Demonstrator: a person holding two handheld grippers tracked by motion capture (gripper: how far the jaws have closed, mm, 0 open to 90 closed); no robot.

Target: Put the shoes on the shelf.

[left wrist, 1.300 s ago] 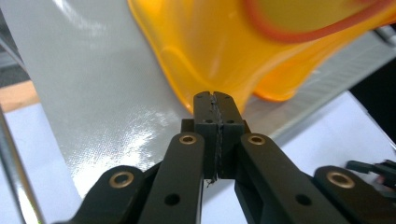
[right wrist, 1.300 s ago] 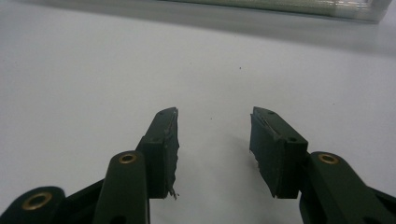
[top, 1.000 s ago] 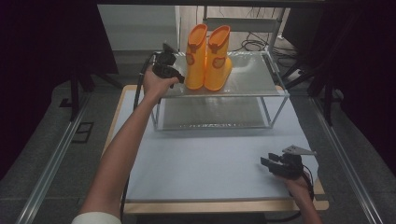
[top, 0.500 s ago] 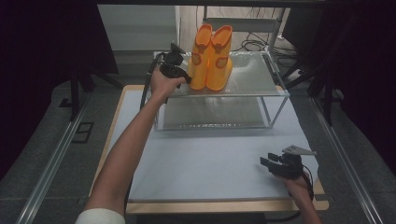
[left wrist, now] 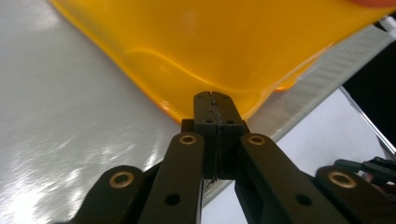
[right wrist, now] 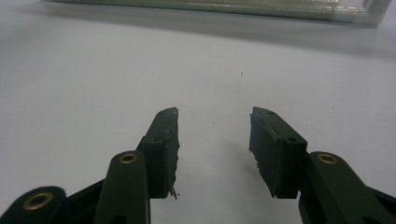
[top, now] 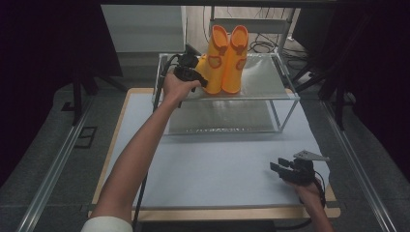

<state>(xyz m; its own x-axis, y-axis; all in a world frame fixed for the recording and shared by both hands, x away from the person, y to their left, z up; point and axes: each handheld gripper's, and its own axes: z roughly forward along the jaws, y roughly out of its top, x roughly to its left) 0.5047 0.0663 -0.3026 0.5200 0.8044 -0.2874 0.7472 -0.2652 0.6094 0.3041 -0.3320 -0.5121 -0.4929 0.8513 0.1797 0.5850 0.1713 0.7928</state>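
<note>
My left claw (left wrist: 215, 100) is clenched, pushing the orange rubber boots (top: 225, 60) along the glass shelf (top: 263, 79); alignment unfinished. Right claw (right wrist: 214, 140) released, idle.

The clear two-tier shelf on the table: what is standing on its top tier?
A pair of orange rubber boots stands upright on the clear two-tier shelf, with the left hand-held gripper shut against the left boot's toe. That gripper and the hand cover part of that boot.

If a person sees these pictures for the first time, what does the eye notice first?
First, the pair of bright orange boots standing upright on the top of the wire shelf at the far side of the table. The left tongs are shut, their tips against the left boot. The right tongs rest open near the table's front right corner.
</note>
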